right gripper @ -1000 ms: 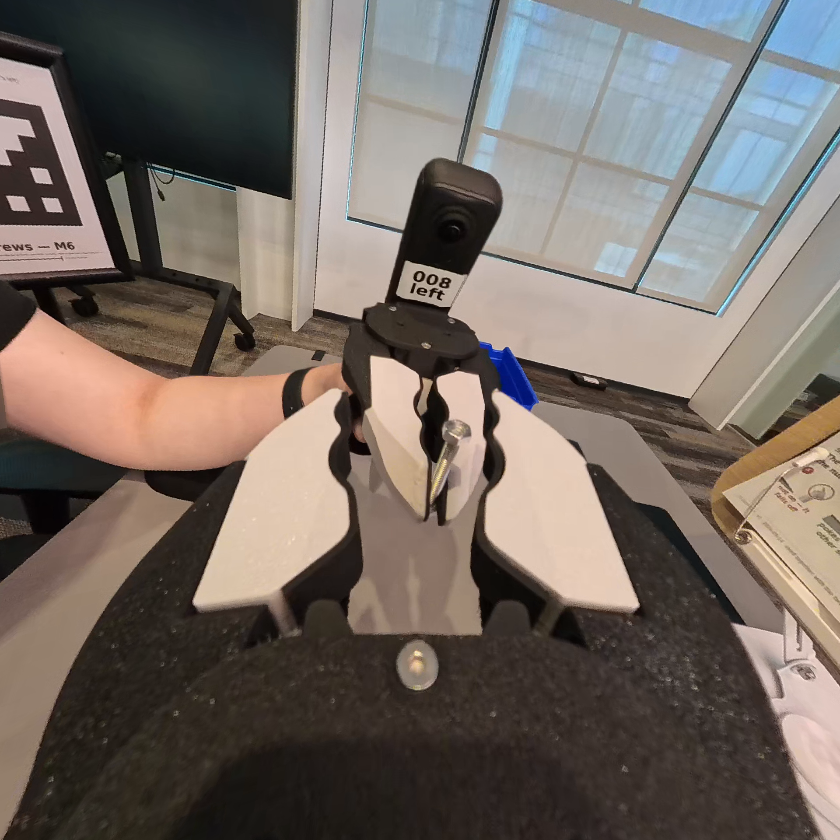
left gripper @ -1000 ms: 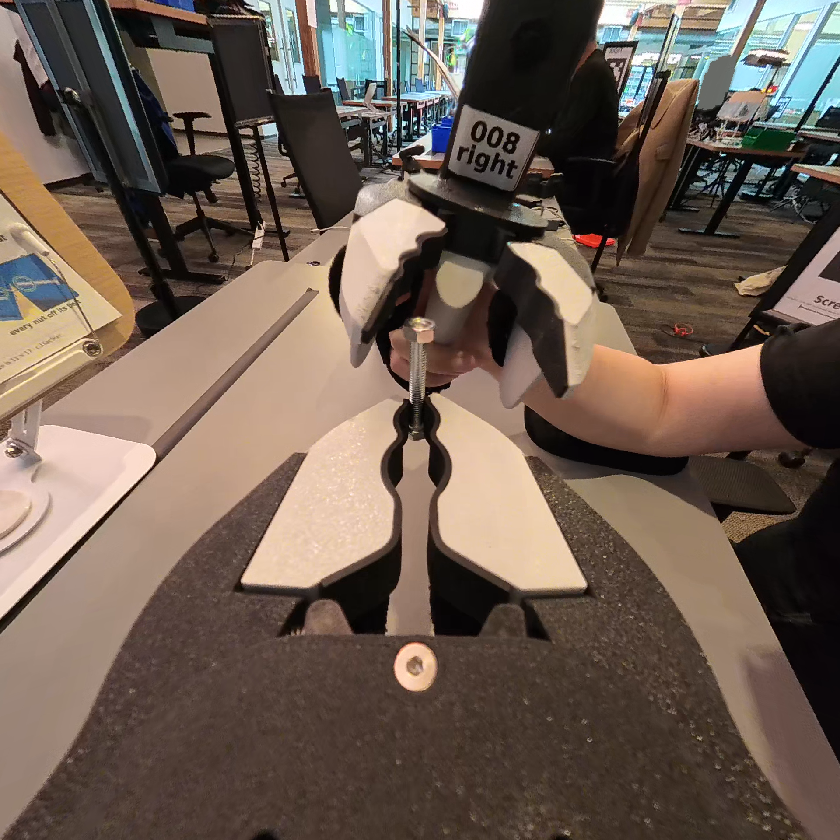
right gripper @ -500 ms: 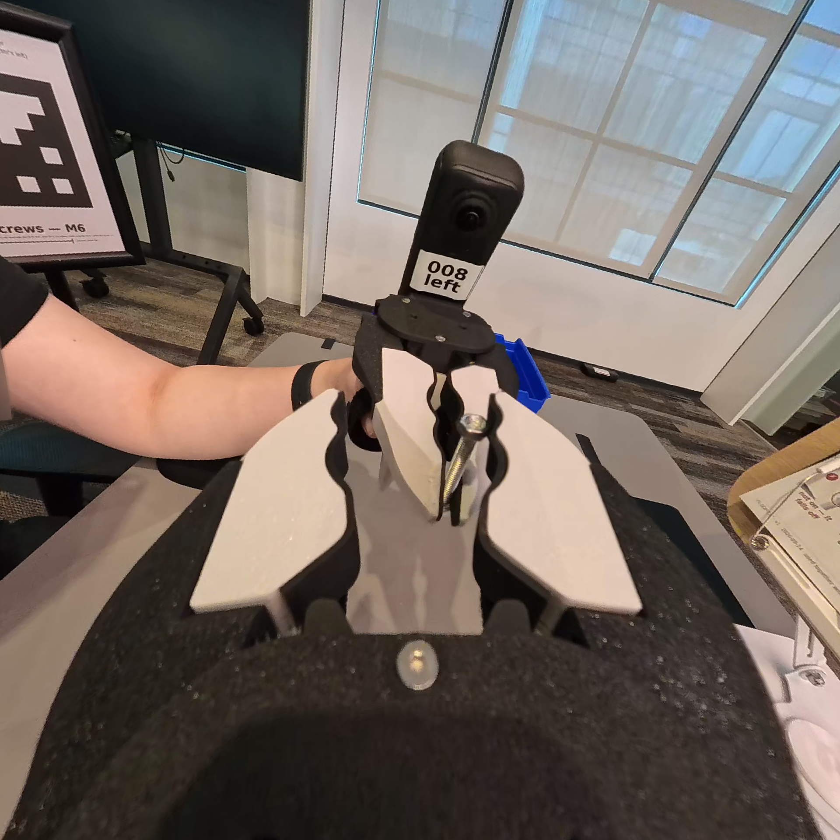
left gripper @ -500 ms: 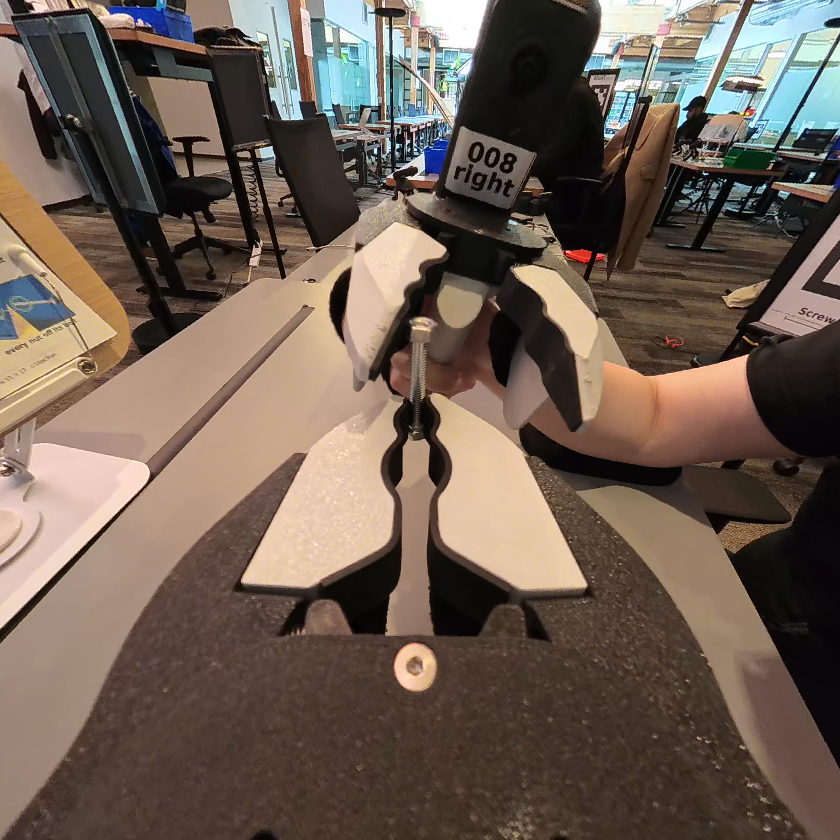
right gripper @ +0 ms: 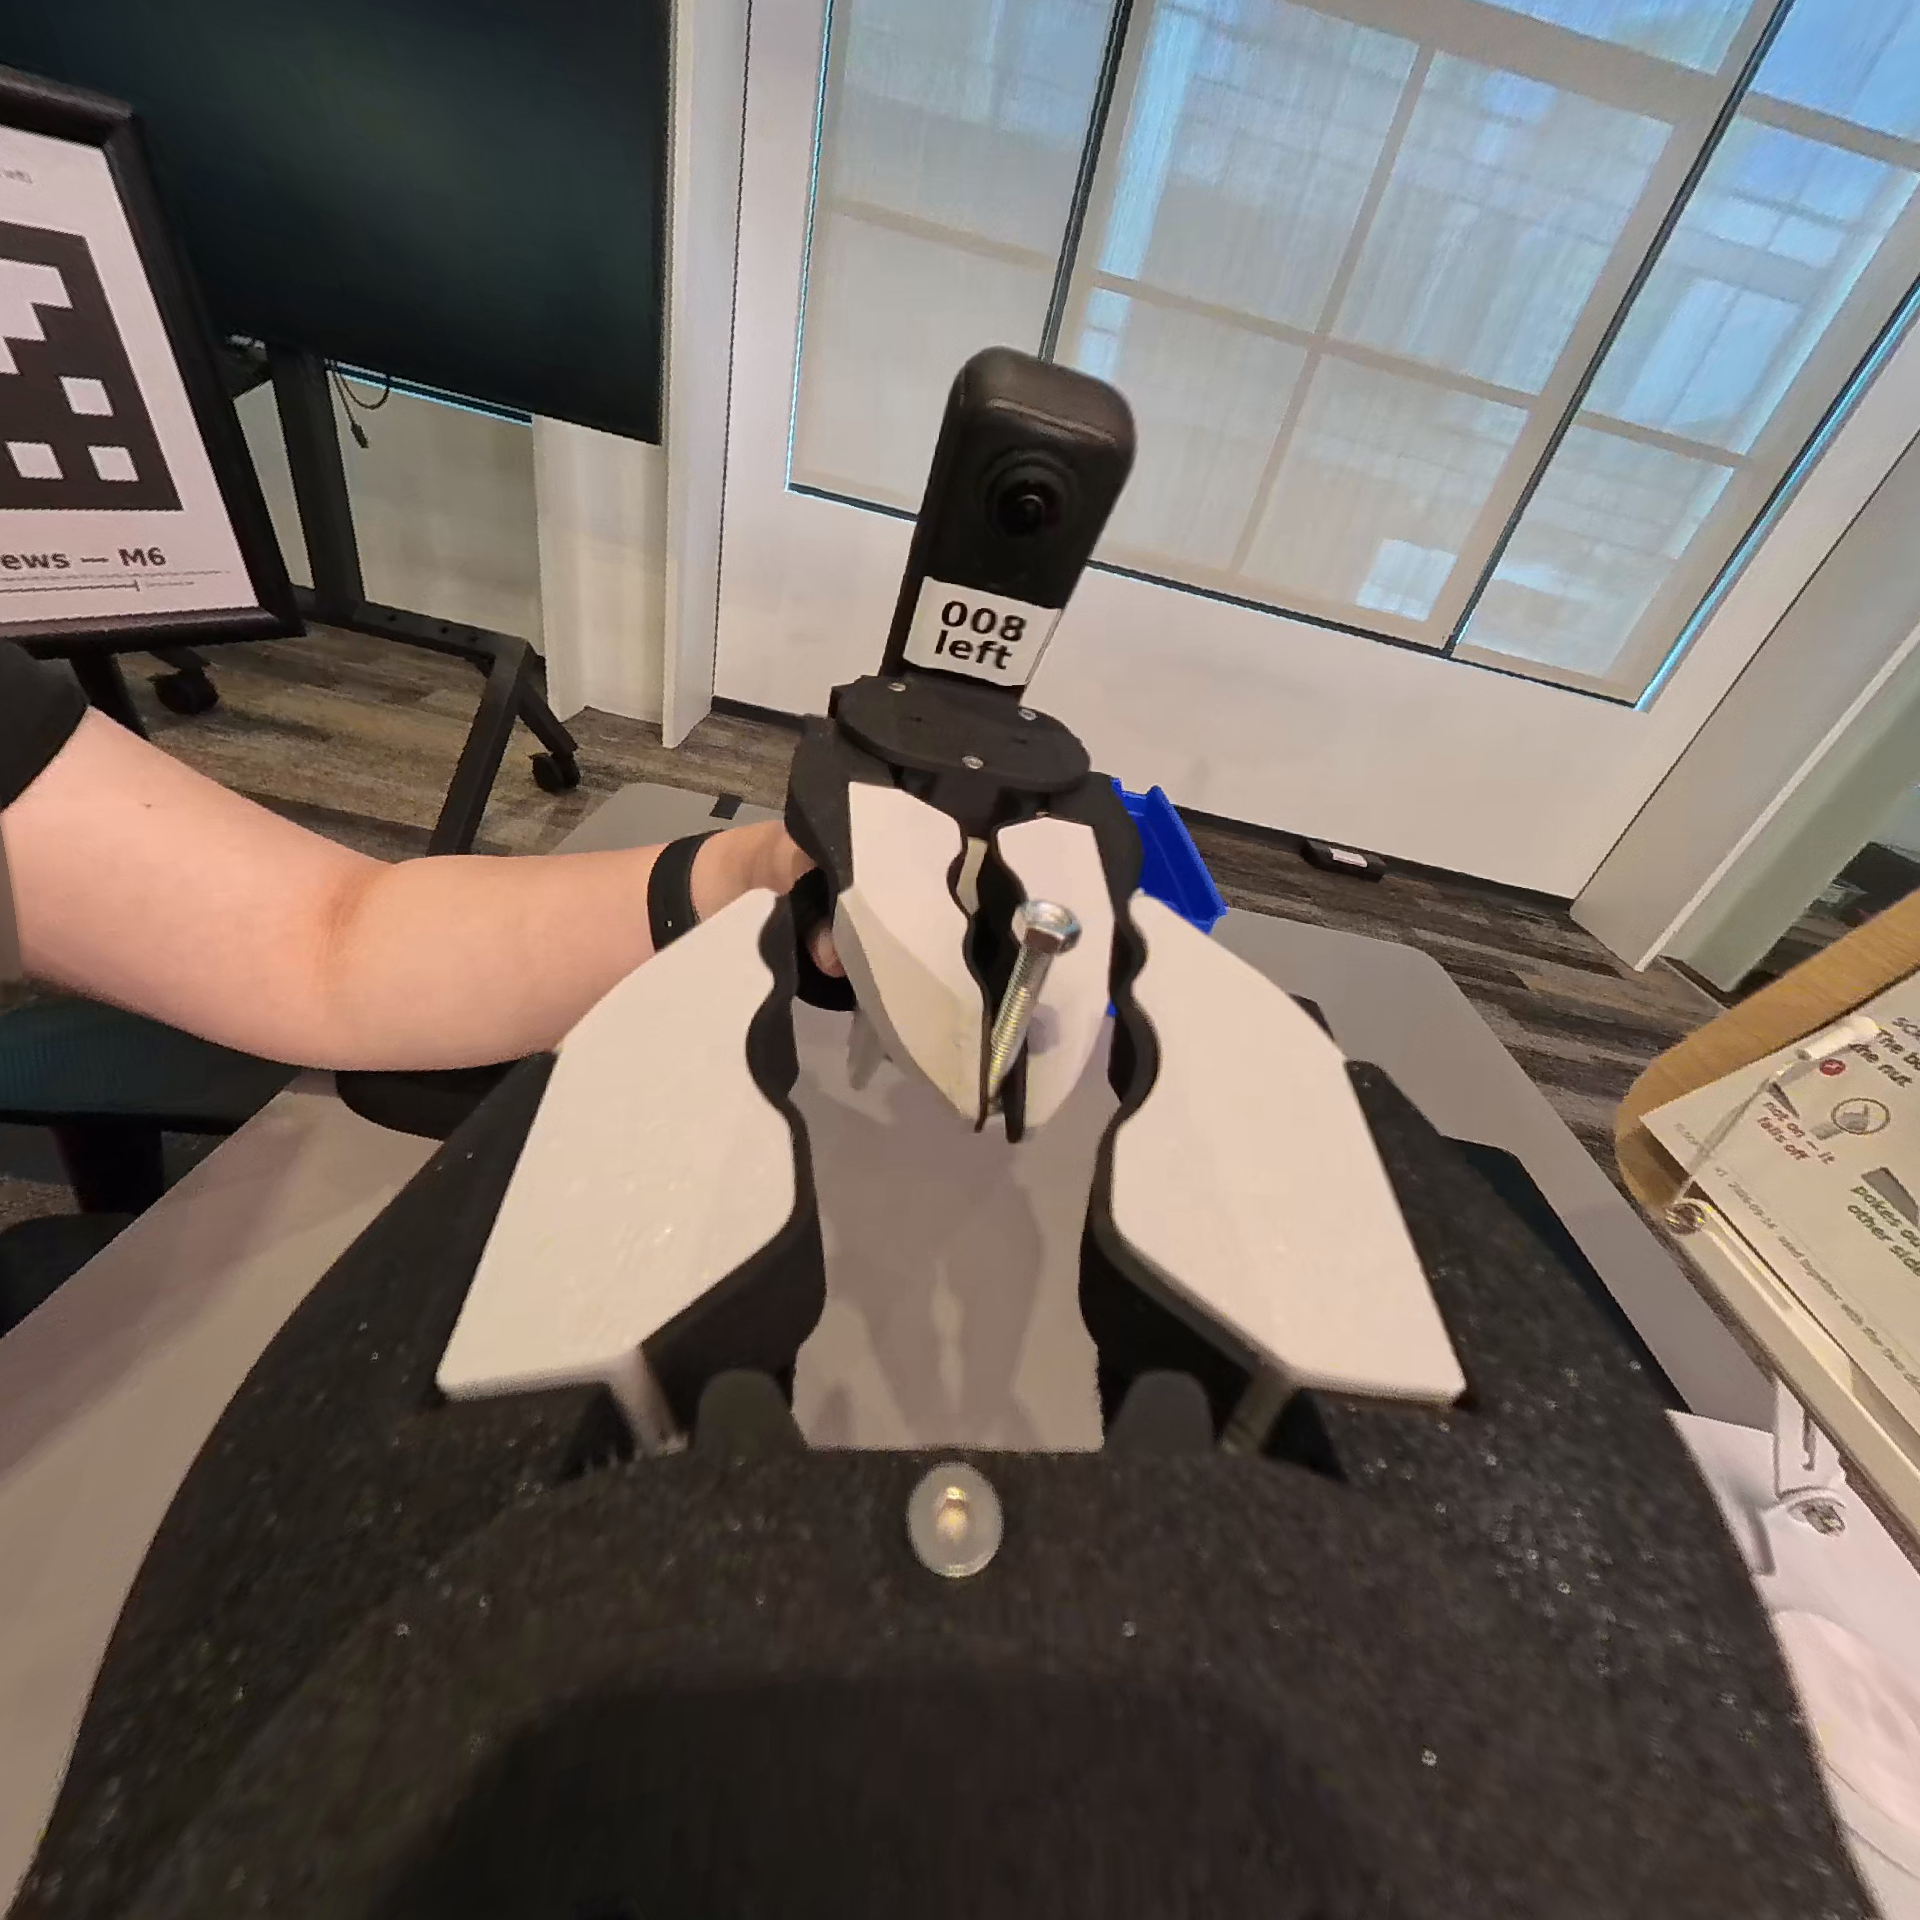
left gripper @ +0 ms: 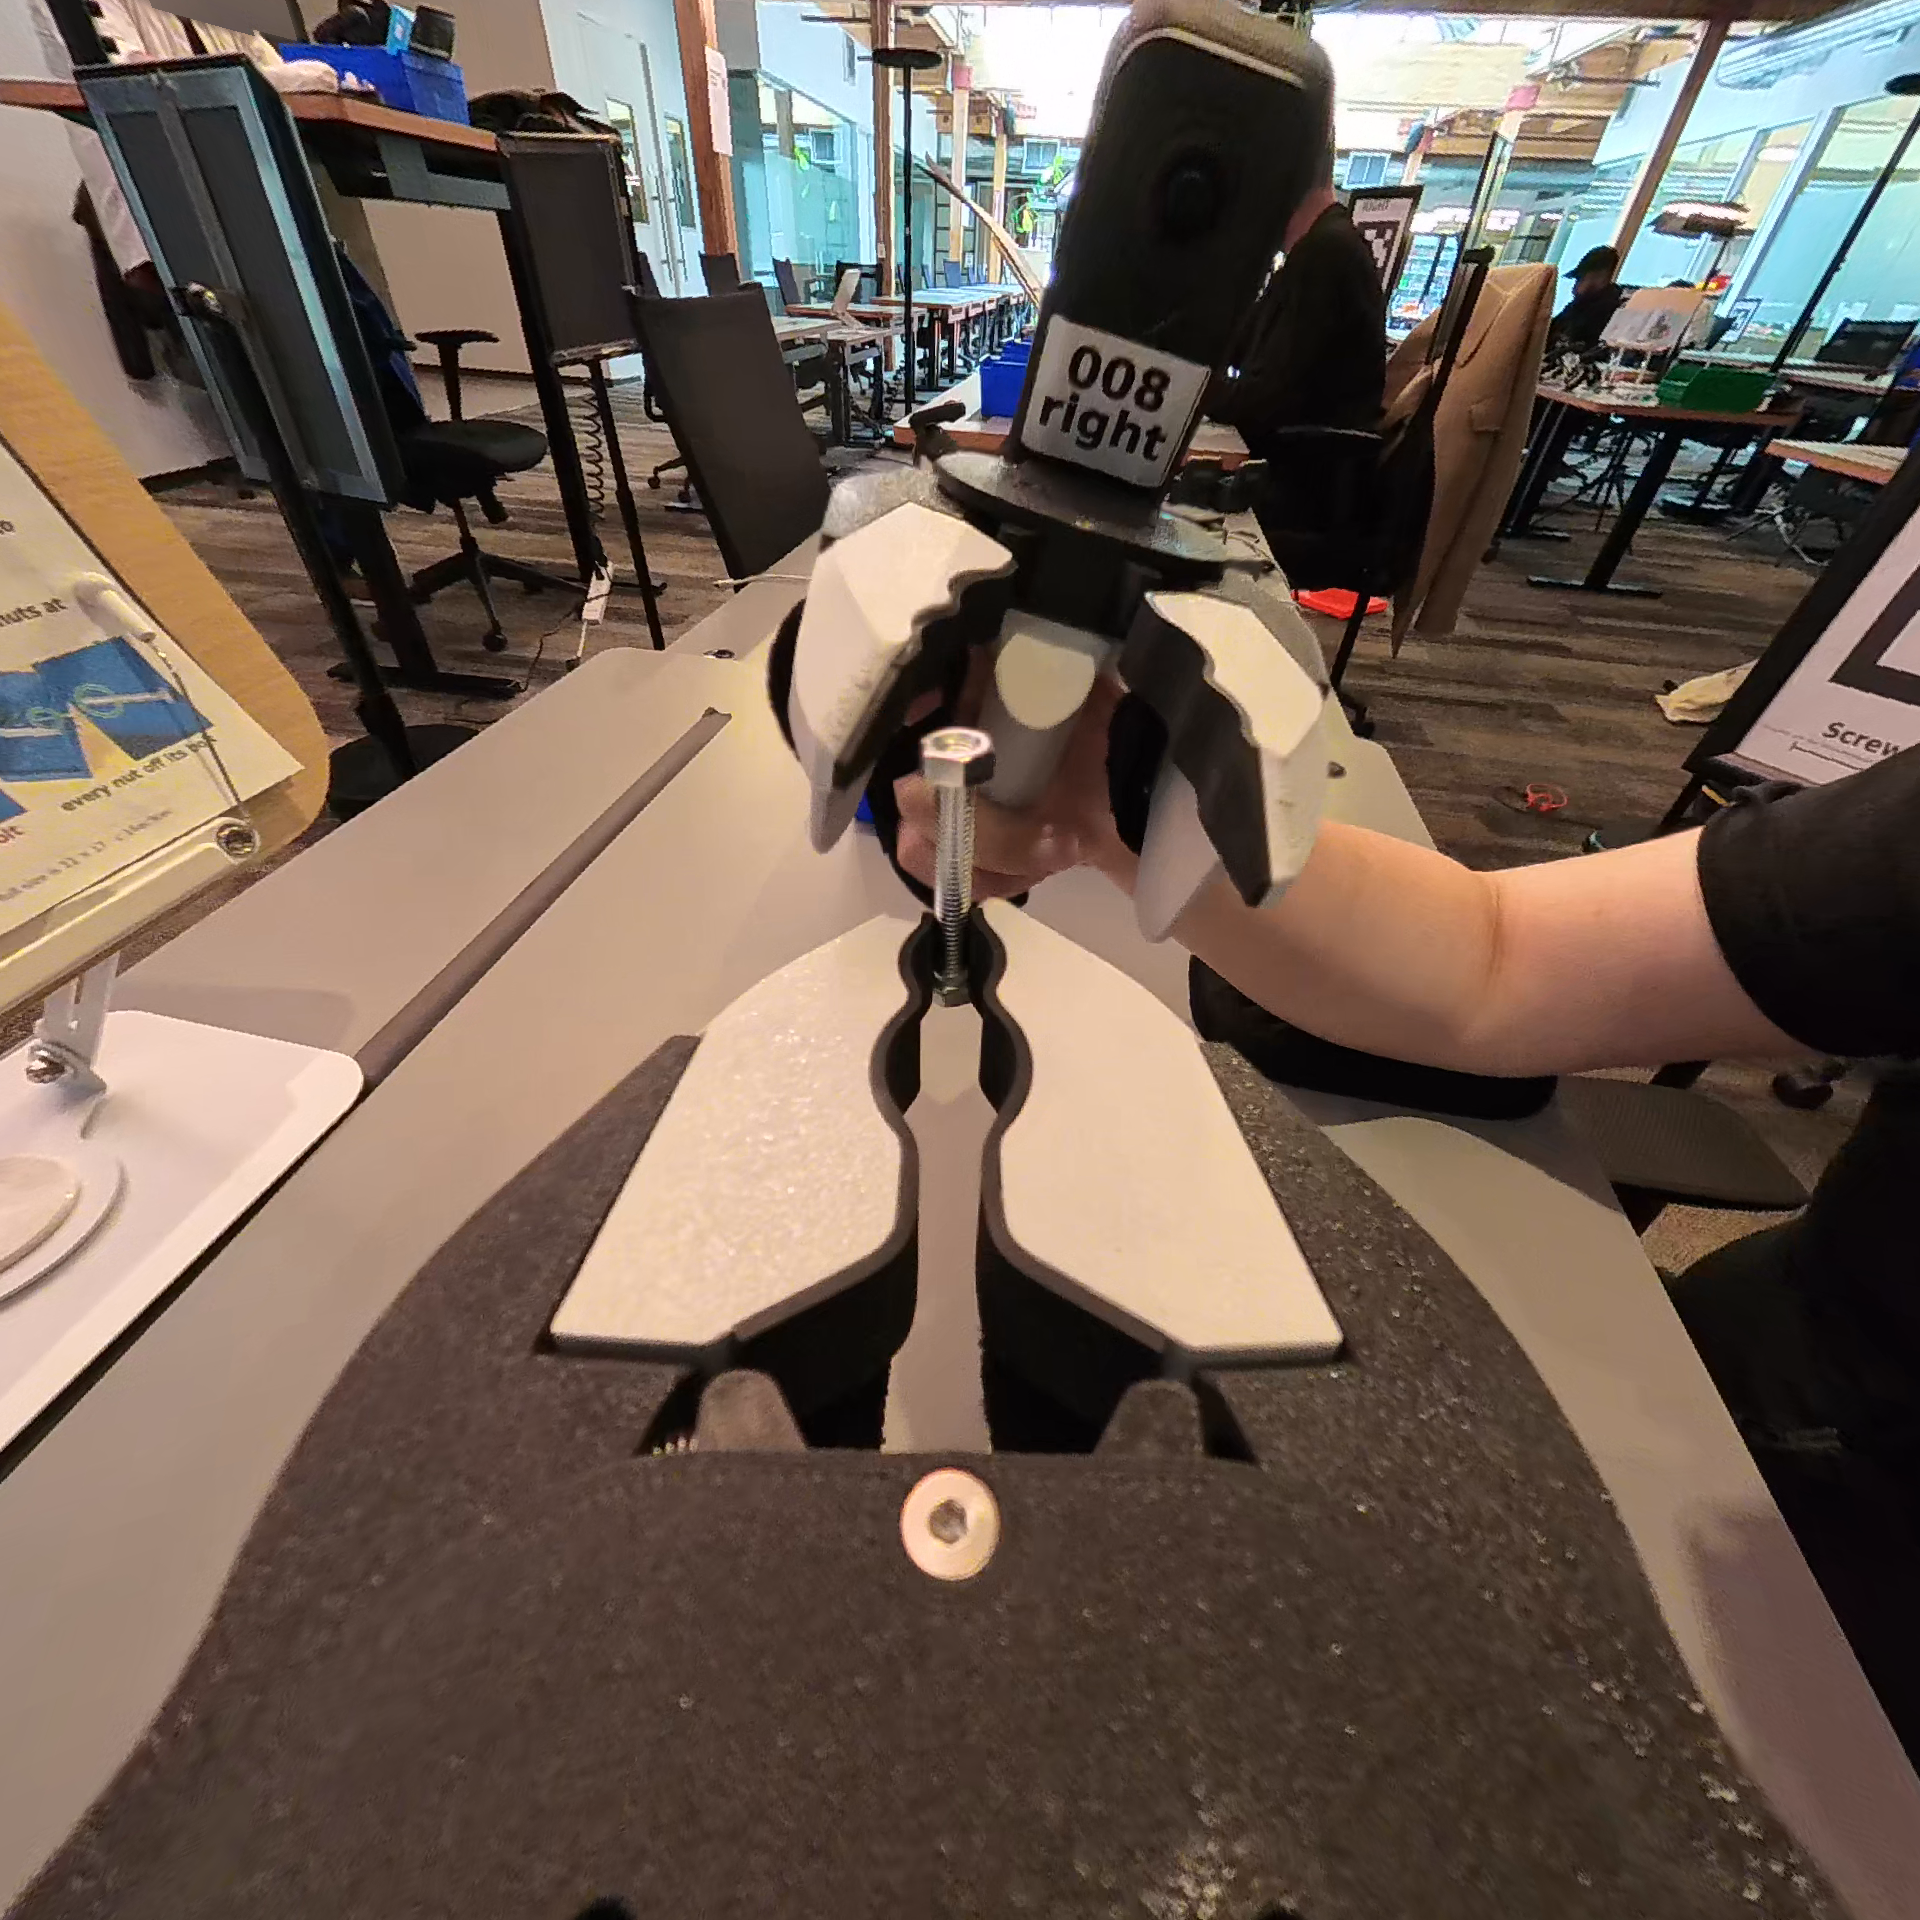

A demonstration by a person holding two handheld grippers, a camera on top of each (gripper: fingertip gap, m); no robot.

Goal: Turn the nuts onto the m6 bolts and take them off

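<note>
The bolt [left gripper: 951,862] is gripped at its lower end by the clenched jaws of the left gripper [left gripper: 948,971], head toward 12 o'clock. Beyond, the right gripper [left gripper: 1023,842] is held with jaws spread, above the desk [left gripper: 582,831].

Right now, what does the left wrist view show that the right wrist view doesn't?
Left wrist view only: the nut at the bolt's lower end, pinched at the left gripper's tips; rows of desks and chairs behind.

Right wrist view only: a blue bin behind the left gripper, and a large window.

Both: the bolt head up in the shut left gripper, the right gripper open beside it, and the grey table.
</note>
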